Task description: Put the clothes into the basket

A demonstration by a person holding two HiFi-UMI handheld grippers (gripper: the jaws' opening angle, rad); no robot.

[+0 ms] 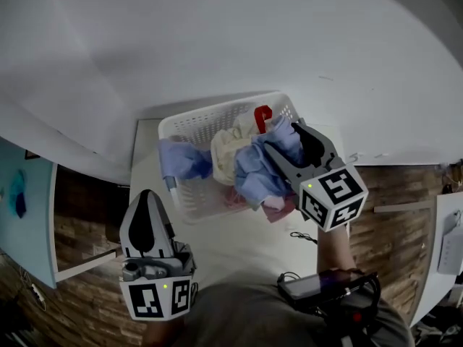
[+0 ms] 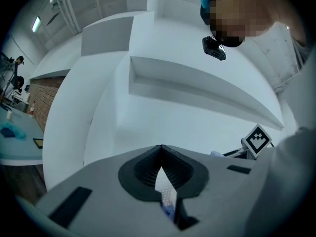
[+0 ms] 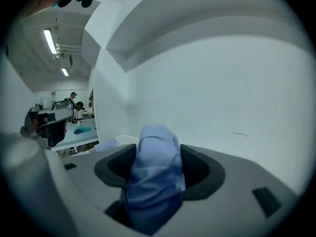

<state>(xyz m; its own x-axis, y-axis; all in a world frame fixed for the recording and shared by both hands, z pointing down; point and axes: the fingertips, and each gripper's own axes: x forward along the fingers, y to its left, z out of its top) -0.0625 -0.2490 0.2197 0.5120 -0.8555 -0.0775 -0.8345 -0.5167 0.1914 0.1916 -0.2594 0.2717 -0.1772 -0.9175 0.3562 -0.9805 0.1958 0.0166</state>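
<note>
Down at the left, my left gripper [image 1: 147,197] hovers over the near-left edge of the white tabletop [image 1: 239,255], short of the basket [image 1: 217,114]. Its fingers are pressed together at the tips with nothing between them; through the slit lower down I see only a sliver of the basket's white mesh and a bit of blue.

Just ahead, the basket stands on the tabletop against the white wall. A blue garment [image 1: 184,159] hangs over its left rim. Beside that lies a cream garment [image 1: 230,150] inside the basket, with something red [image 1: 262,116] sticking up behind it near the far rim. A pink cloth [image 1: 273,207] spills over the near-right rim.

Further right, a light blue cloth [image 1: 262,168] is heaped on the pile in the basket and runs up into my right gripper [image 1: 282,137], which is tilted down over the basket's right side. My fingers there are spread, and the cloth bulges loosely between them, filling the gap.
</note>
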